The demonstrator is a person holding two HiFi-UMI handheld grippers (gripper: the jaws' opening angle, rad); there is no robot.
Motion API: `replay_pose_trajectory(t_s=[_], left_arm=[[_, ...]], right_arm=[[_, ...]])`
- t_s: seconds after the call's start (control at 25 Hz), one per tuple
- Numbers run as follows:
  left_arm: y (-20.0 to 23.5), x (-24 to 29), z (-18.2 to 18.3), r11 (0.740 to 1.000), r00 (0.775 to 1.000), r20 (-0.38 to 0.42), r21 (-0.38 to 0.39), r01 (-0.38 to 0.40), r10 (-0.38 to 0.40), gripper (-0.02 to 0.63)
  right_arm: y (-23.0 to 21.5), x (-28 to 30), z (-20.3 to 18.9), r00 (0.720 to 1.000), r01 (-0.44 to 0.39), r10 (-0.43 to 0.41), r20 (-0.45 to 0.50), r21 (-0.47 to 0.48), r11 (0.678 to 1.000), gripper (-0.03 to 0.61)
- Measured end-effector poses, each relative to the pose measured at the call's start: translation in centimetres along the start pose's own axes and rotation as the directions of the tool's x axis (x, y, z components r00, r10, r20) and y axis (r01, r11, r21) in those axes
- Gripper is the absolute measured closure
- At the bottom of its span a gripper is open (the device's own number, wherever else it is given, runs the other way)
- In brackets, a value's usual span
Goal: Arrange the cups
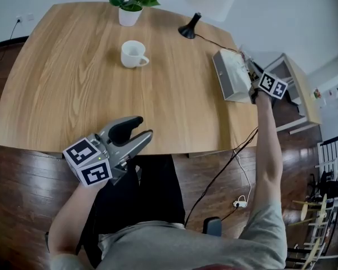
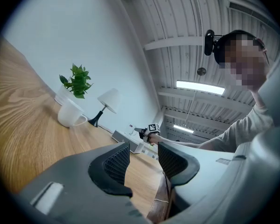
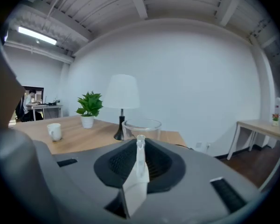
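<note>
Grey fingers (image 2: 113, 164) of the left gripper (image 1: 143, 127) are held apart, empty. A white cup (image 1: 134, 54) is set upright on the wooden worktop (image 1: 67, 89) beyond. A clear glass cup (image 3: 141, 126) is clamped between the right gripper's (image 3: 140, 147) fingers.

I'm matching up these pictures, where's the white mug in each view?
Head view: white mug upper middle, just below the potted plant.
Left gripper view: mug left of centre, under the plant.
Right gripper view: mug far left, left of the plant.
Shared landmark: potted plant.
</note>
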State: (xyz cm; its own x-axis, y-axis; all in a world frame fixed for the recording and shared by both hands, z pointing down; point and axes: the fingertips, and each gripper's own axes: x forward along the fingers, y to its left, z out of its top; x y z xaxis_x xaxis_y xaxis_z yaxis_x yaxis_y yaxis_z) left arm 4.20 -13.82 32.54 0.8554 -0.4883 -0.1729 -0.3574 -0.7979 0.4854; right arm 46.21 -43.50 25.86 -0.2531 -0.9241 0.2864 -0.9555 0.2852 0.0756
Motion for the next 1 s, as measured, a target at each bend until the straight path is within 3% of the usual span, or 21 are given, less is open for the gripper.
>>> replay_pose_trajectory(t_s=[0.12,0.4,0.56,0.6,0.68,0.76,0.8,0.84,0.88,1.0], left_arm=[[0.1,0.0,0.0,1.000,1.000,0.003,0.001,-0.002,0.002,0.422],[0.1,0.1,0.1,1.000,1.000,0.006,-0.012,-0.005,0.005,0.422],[-0.1,0.1,0.1,1.000,1.000,0.013,-0.023,-0.008,0.008,0.422],[-0.2,0.1,0.2,1.000,1.000,0.015,-0.024,-0.010,0.011,0.422],[-0.3,0.2,0.3,1.000,1.000,0.018,-0.026,-0.015,0.015,0.422],[-0.2,0.4,0.3,1.000,1.000,0.016,-0.027,-0.015,0.015,0.422],[-0.2,0.4,0.3,1.000,1.000,0.017,-0.025,-0.014,0.014,0.422],[-0.1,0.4,0.3,1.000,1.000,0.018,-0.022,-0.012,0.012,0.422],[-0.1,0.5,0.3,1.000,1.000,0.020,-0.021,-0.010,0.010,0.422],[-0.2,0.7,0.5,1.000,1.000,0.026,-0.022,-0.002,0.002,0.422]], right_arm=[[-2.3,0.5,-1.1,0.999,0.019,-0.019,-0.040,0.000,1.000,0.511],[-3.6,1.7,-1.7,0.998,-0.026,0.024,-0.051,-0.044,0.999,0.509],[-4.2,1.3,-1.9,0.996,0.025,-0.035,-0.080,-0.128,0.991,0.496],[-4.1,1.2,-1.8,0.994,0.041,-0.054,-0.091,-0.140,0.989,0.472],[-4.1,0.4,-1.3,0.991,0.071,-0.086,-0.104,-0.137,0.988,0.321],[-3.4,-1.2,-0.5,0.991,0.091,-0.101,-0.083,-0.110,0.990,0.321],[-2.1,-2.1,0.1,0.995,0.075,-0.080,-0.055,-0.091,0.993,0.328],[0.1,-2.9,0.9,0.999,0.027,-0.029,-0.020,-0.076,0.997,0.377],[3.1,-3.6,1.6,0.999,-0.047,0.049,0.016,-0.072,0.996,0.382],[14.5,-4.8,1.0,0.947,-0.311,0.318,0.041,-0.122,0.942,0.388]])
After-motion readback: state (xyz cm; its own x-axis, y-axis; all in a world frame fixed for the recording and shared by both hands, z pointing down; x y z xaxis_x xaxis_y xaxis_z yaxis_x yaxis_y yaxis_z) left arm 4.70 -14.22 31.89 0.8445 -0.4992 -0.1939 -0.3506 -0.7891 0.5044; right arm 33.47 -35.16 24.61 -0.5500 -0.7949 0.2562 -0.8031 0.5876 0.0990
